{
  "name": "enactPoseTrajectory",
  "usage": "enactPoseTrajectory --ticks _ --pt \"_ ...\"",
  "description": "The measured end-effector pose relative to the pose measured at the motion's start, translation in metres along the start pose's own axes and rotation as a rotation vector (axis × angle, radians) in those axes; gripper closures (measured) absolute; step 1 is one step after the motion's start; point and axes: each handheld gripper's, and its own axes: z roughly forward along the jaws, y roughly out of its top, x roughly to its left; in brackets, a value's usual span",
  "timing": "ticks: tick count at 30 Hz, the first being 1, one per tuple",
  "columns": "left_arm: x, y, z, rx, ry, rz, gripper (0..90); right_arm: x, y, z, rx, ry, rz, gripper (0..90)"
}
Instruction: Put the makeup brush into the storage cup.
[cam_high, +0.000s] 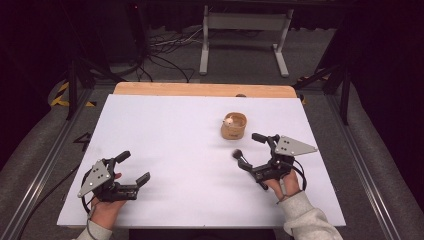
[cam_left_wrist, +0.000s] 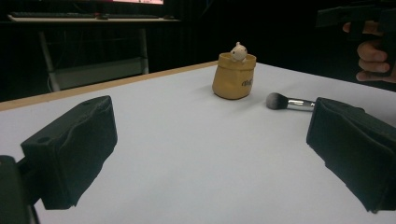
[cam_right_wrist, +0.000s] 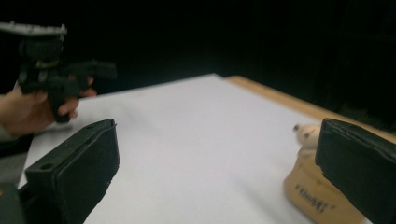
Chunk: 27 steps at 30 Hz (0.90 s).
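Observation:
A tan sack-shaped holder (cam_high: 234, 126) with a small white figure (cam_high: 228, 120) in its mouth stands right of the table's middle, also seen as the holder (cam_left_wrist: 234, 75) and the holder (cam_right_wrist: 314, 187). A dark-headed makeup brush (cam_high: 236, 153) lies on the white tabletop (cam_high: 175, 135); the brush (cam_left_wrist: 285, 101) is partly hidden behind a jaw. My right gripper (cam_high: 251, 150) is open just right of the brush, holding nothing, as is clear in its own view of the gripper (cam_right_wrist: 215, 158). My left gripper (cam_high: 134, 167) is open and unloaded at the front left, its jaws spread wide around the gripper point (cam_left_wrist: 210, 135).
A wooden strip (cam_high: 200, 90) runs along the table's far edge. Beyond it stand a white metal frame (cam_high: 245, 22) and floor cables (cam_high: 160, 50). Metal rails (cam_high: 45, 165) flank both sides. The other hand's gripper (cam_right_wrist: 56, 77) shows far off.

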Motion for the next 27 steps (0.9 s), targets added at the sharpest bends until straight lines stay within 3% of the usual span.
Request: enactPoseTrajectory --ticks 2,3,8,9,10,12,13,14,15,16,18,20,21,27 --pt "0.000 0.000 0.000 -0.001 -0.001 0.001 2.3 0.000 0.004 0.003 0.044 0.007 0.001 2.3" --pt "0.000 0.000 0.000 0.000 -0.002 0.001 2.3 0.000 0.006 0.005 0.085 -0.014 -0.008 2.6" --pt "0.000 0.000 0.001 0.002 -0.004 -0.002 2.3 -0.004 0.017 0.016 0.336 -0.090 -0.045 2.7" --pt "0.000 0.000 0.001 0.003 -0.005 -0.002 2.3 -0.004 0.017 0.016 0.336 -0.090 -0.045 2.7" --pt "0.000 0.000 0.001 0.003 -0.006 -0.001 2.3 -0.007 0.021 0.020 0.412 -0.094 -0.029 7.3" --pt "-0.001 0.000 0.001 0.003 -0.005 0.002 2.3 -0.009 0.022 0.022 0.442 -0.093 -0.027 7.4" --pt "-0.001 0.000 0.001 0.004 -0.007 0.003 2.3 -0.011 0.024 0.026 0.514 -0.079 -0.027 10.5" --pt "-0.001 0.000 0.001 0.005 -0.006 0.003 2.3 -0.011 0.024 0.026 0.514 -0.079 -0.027 10.5" --pt "-0.001 0.000 0.002 0.007 -0.007 0.004 2.3 -0.011 0.025 0.031 0.586 -0.081 -0.039 12.7" --pt "-0.001 0.000 0.002 0.009 -0.008 0.007 2.3 -0.011 0.025 0.031 0.586 -0.081 -0.039 12.7" --pt "-0.002 0.000 0.002 0.015 -0.010 0.007 2.3 -0.012 0.027 0.036 0.675 -0.119 -0.085 15.5" --pt "-0.002 0.000 0.002 0.014 -0.008 0.009 2.3 -0.012 0.027 0.037 0.694 -0.122 -0.092 15.5" --pt "-0.002 0.000 0.002 0.017 -0.010 0.011 2.3 -0.014 0.027 0.041 0.731 -0.125 -0.099 15.4" --pt "-0.003 0.000 0.003 0.023 -0.006 0.018 2.3 -0.018 0.028 0.049 0.813 -0.096 -0.078 16.2"
